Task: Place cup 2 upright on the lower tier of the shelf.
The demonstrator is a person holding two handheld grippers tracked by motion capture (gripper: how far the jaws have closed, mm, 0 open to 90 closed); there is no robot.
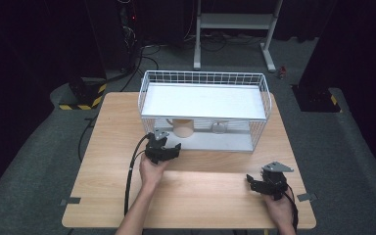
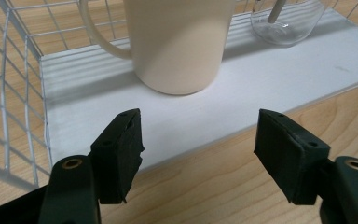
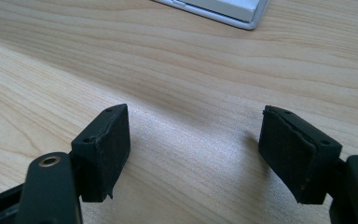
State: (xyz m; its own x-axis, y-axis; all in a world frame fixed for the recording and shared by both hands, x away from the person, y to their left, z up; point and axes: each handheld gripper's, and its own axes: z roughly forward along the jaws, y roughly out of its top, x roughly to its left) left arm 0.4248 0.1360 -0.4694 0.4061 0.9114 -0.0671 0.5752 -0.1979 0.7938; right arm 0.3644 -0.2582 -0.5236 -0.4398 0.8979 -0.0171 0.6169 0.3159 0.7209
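Mug point(image 2: 177, 44) just beyond open left claw point(image 2: 198, 144)

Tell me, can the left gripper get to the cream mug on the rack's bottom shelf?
Probably yes: the left gripper faces the cream mug with open jaws, and the wire rack looks open on this side.

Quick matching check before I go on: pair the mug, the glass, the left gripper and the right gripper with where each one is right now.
1 mug
2 glass
3 left gripper
4 right gripper

A open over bare wood near the table's front edge
B open at the rack's front edge, facing the mug
C lower shelf, nearer the rack's left end
D lower shelf, to the mug's right

Pairs: 1-C, 2-D, 3-B, 4-A
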